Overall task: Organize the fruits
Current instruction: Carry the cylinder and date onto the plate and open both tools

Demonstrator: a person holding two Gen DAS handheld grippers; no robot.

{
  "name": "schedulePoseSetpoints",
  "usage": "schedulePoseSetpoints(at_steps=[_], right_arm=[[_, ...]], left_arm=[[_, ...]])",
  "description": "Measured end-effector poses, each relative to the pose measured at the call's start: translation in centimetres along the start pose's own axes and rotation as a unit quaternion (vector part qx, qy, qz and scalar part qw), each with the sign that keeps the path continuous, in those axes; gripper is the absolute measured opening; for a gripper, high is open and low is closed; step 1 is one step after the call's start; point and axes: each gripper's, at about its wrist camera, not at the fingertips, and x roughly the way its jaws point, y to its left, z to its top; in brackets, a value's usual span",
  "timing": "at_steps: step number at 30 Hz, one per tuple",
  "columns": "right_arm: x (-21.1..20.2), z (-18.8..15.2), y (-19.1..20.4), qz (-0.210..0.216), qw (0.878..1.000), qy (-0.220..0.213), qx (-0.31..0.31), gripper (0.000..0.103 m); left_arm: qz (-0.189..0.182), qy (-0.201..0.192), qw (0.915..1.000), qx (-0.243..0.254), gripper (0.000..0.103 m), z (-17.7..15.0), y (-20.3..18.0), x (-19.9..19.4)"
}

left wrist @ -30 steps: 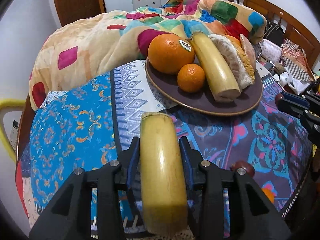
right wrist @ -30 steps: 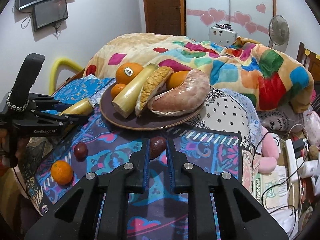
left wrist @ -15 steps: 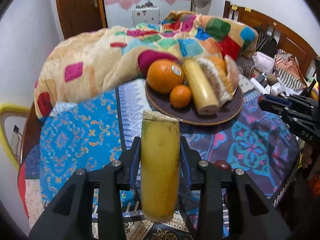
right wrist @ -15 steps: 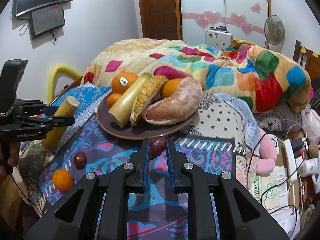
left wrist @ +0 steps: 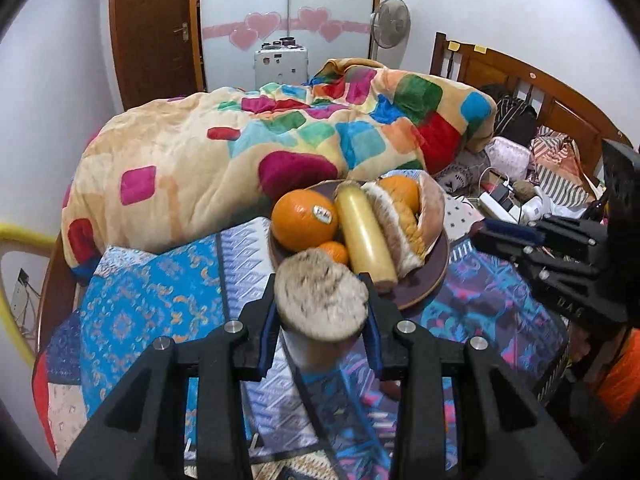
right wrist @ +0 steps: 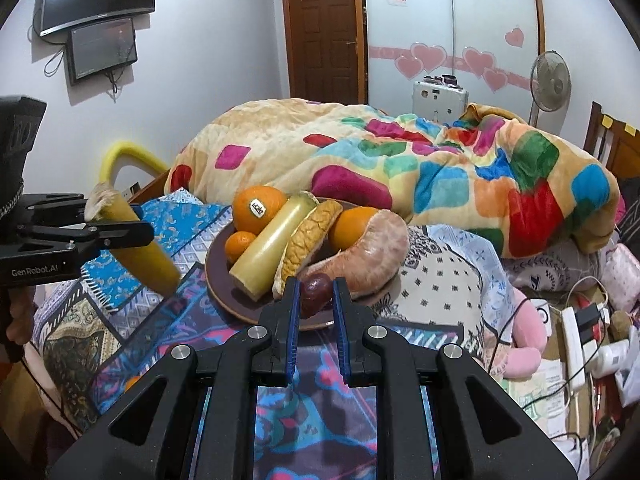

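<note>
Tilting up now: the left gripper point(left wrist: 322, 312), clamped on the yellow cut banana piece point(left wrist: 321, 301), has swung it nearly upright, while the right gripper point(right wrist: 315, 294) pinches the dark red plum point(right wrist: 315, 289) over the brown plate point(right wrist: 218, 268); both look about ready to drop off.

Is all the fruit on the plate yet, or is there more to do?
Not yet. The dark brown round plate already holds oranges, a long yellow piece and more. The left gripper holds a yellow banana-like stick, tilted up; the right gripper holds a small dark red fruit at the plate's edge. Both need setting down.
</note>
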Motion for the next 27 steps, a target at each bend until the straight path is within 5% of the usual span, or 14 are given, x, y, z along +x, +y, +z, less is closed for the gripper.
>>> schedulePoseSetpoints(at_steps=[27], right_arm=[[5.4,2.9,-1.1,-0.012,1.000,0.021,-0.010,0.015]], left_arm=[[0.006,0.009,0.9999,0.013,0.035,5.9,-1.5,7.3]])
